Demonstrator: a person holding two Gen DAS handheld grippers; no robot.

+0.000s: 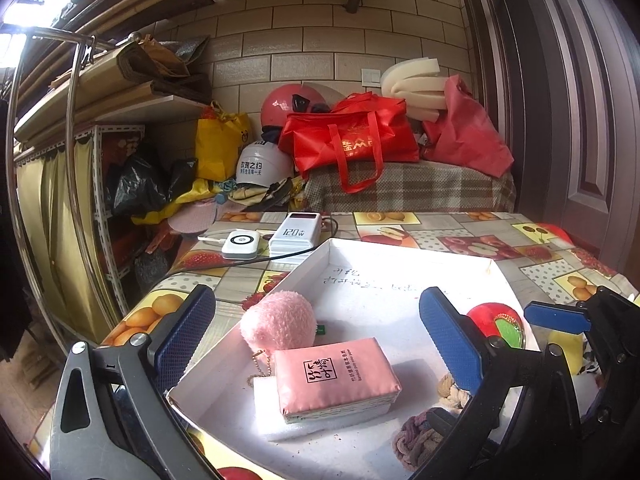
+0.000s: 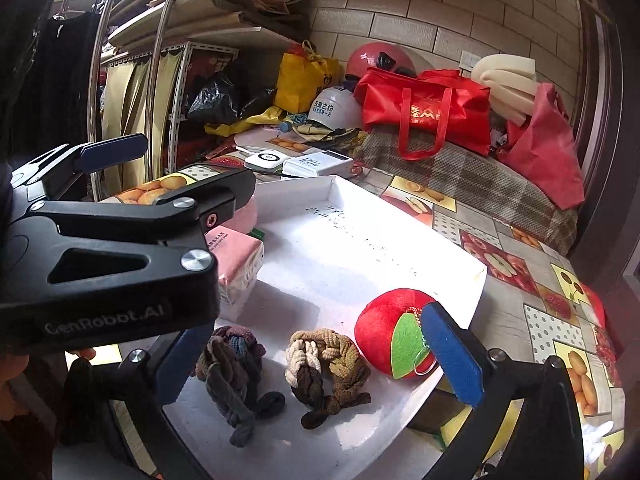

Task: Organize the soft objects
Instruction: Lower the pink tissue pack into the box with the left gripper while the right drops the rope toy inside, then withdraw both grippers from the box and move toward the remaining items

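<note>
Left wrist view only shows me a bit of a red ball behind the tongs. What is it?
Observer: A plush apple. It sits inside the white tray, near its right wall.
Operator: Does anything hang off it?
Observer: Yes, a metal ring at its lower edge.
Operator: And the ropey lumps?
Observer: Two braided bundles, lying apart: a dark bundle and a cream-and-olive bundle.

Ahead of the right gripper (image 2: 316,354) the white tray (image 2: 400,240) lies bare — braided bundles (image 2: 326,364) and red plush (image 2: 390,332) crowd its jaws.
</note>
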